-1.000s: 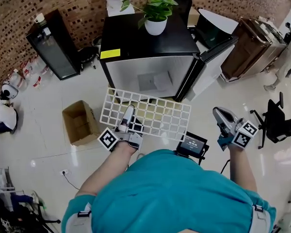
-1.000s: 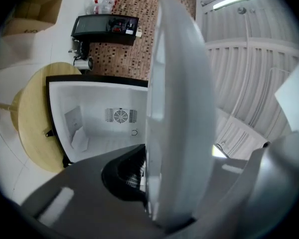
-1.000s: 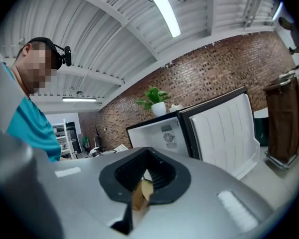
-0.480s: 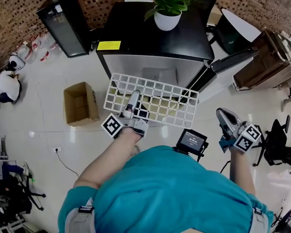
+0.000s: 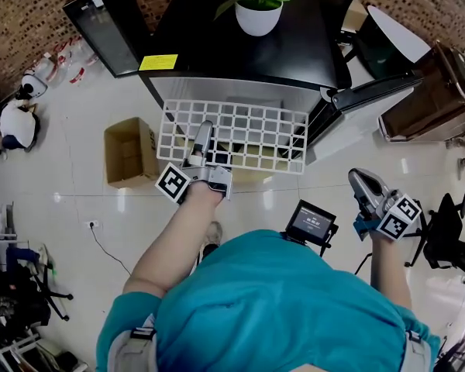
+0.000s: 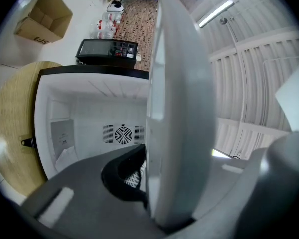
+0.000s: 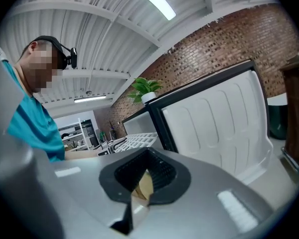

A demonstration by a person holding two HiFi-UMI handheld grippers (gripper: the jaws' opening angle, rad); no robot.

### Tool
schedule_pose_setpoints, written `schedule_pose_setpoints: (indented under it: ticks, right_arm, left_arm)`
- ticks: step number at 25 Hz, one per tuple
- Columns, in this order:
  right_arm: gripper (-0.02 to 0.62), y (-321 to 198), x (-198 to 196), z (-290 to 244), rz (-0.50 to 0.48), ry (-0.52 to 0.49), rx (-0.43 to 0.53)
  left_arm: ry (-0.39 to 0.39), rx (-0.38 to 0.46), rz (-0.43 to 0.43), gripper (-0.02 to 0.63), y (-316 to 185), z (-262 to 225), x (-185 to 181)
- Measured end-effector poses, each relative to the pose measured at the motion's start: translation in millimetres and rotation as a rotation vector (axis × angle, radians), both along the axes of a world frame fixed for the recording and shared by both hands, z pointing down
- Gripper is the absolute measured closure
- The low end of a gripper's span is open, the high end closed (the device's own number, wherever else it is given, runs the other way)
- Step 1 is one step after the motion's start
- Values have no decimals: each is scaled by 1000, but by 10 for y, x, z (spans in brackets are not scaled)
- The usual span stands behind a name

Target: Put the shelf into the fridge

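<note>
- Head view: the shelf (image 5: 256, 134) is held level at the upper middle of the frame, its far edge at the open front of the fridge (image 5: 209, 60), its long side laid across the frame along that opening.
- The left gripper (image 5: 204, 136) is clamped on the near edge, left of the middle; the fridge lies straight beyond, toward the top.
- The right gripper (image 5: 358, 181) is kept shut and empty, well apart at lower right.

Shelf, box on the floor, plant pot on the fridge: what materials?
Shelf: white, matt open square grid. The bars look thick and flat, so probably moulded plastic, possibly coated wire.
Box: cardboard, going by the plain tan colour and the open folded flaps.
Pot: white and smooth, either glazed ceramic or plastic. The look does not settle which.
</note>
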State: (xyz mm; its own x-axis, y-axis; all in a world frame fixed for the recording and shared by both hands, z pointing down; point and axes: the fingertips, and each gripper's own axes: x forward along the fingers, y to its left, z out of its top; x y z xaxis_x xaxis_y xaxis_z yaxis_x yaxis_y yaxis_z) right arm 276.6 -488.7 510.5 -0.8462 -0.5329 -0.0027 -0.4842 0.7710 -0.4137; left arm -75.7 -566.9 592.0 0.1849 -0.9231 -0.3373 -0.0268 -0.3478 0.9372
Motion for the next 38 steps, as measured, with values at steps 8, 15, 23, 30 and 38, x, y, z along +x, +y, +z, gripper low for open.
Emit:
schedule_pose_setpoints:
  ticks: [8, 15, 23, 30, 38]
  right_arm:
    - [594, -6, -45, 88, 27, 12, -15]
    - [594, -35, -75, 124, 35, 19, -24]
    - [594, -49, -126, 181, 27, 16, -37]
    - [594, -73, -112, 172, 24, 19, -49]
    - [594, -7, -109, 232, 21, 14, -52]
  left_arm:
    - [2, -53, 2, 535, -189, 181, -30]
    - [6, -54, 4, 535, -276, 199, -35]
    - [5, -10, 26, 531, -218, 155, 141]
    - [-32, -25, 128, 534, -219, 161, 318]
    - [-27, -123, 67, 532, -197, 194, 267]
